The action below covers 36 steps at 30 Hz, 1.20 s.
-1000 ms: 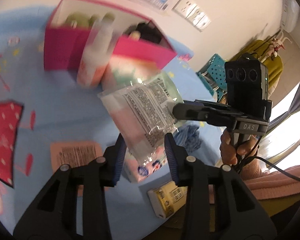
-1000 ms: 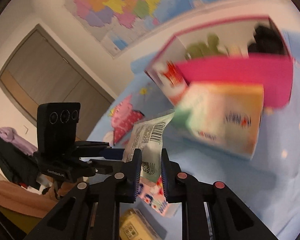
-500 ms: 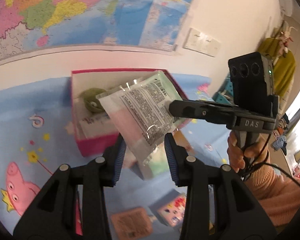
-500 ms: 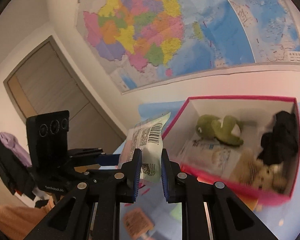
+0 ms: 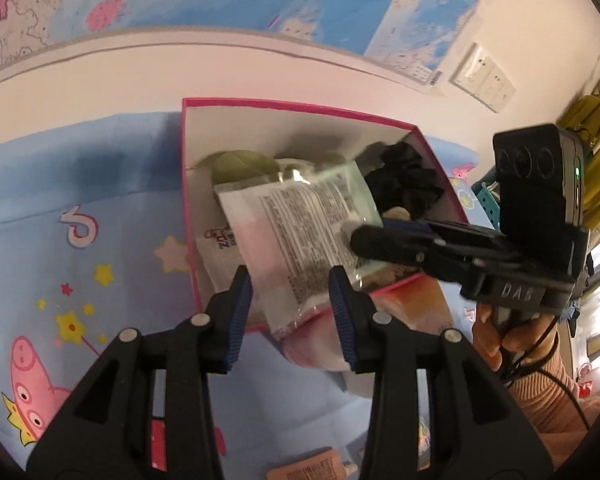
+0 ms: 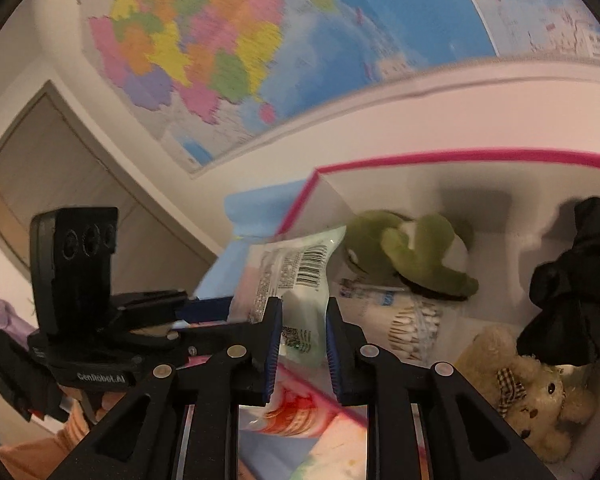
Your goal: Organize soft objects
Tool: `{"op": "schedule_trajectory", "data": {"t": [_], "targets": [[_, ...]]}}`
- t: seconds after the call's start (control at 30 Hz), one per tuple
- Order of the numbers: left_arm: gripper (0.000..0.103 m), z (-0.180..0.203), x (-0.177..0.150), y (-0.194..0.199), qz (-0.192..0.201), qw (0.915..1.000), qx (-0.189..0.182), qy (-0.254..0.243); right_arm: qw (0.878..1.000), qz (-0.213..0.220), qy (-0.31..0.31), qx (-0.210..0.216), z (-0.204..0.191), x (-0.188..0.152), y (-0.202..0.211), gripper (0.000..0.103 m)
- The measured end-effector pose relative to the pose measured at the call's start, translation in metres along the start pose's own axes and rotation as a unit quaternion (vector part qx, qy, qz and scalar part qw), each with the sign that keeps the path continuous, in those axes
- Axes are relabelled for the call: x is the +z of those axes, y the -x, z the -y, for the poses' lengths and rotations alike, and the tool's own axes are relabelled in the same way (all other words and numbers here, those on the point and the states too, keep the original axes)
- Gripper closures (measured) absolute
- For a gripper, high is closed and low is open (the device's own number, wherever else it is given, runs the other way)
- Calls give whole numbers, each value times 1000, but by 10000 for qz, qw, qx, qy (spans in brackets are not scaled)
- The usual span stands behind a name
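1 clear plastic packet (image 5: 300,232), printed with small text and a barcode, hangs over the open pink box (image 5: 268,105). The left gripper (image 5: 290,300) has its 2 blue-padded jaws set narrowly around the packet's lower end, the packet filling the gap between them; whether the pads truly pinch it is hard to judge. The right gripper (image 6: 302,336) reaches in from the side at the packet's green edge, and its jaws are opening, with the packet (image 6: 296,276) between them and a sliver of space showing beside each pad.

Inside the box (image 6: 460,157) lie 1 green plush frog (image 6: 412,252), 1 tan teddy bear (image 6: 532,392), 1 bunched black cloth (image 6: 572,280) and 1 bag of cotton swabs (image 6: 404,316). From the left wrist view the packet covers most of these, leaving only part of the frog and the black cloth.

The box stands on a blue cartoon-printed cloth (image 5: 80,208). 1 hand (image 5: 508,332) in a pink sleeve grips the right tool. A wall map (image 6: 228,48) is blurred. A pale pink item below the box is too smeared to identify.
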<state>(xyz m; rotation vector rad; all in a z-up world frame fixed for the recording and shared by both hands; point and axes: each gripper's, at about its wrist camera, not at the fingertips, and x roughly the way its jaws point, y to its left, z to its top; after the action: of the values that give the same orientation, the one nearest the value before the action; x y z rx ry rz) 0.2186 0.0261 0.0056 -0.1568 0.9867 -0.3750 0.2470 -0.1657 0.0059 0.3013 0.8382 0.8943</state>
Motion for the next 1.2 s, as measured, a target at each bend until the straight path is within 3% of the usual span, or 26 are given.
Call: {"op": "schedule_trajectory", "data": {"t": [0.1,0.37,0.53,0.67,0.87,1.03,1.2], "targets": [[62,-5,2,-5,-20,9999,76,121,9994,-120,-104,-323,7,0,-8,59],[62,2,-17,15,349,9986,402,13,9980,37,57,-632,5,-11,15,53],[59,12,-57,47,632,9970,286,-338,9990,347,120,-274,0,-32,58,53],[59,13,-93,52,485,9980,133,-379,9990,342,270,136,-12,-58,84,53],[59,11,-143,38,84,9996,186,-213,9946,-417,600,734,-41,-111,73,52],[59,3,-175,31,-105,9998,66,172,9874,-1125,745,832,-59,-143,33,52],[59,-2,-196,30,-154,9985,-26,531,9819,-1541,864,685,-70,-160,-2,52]]}}
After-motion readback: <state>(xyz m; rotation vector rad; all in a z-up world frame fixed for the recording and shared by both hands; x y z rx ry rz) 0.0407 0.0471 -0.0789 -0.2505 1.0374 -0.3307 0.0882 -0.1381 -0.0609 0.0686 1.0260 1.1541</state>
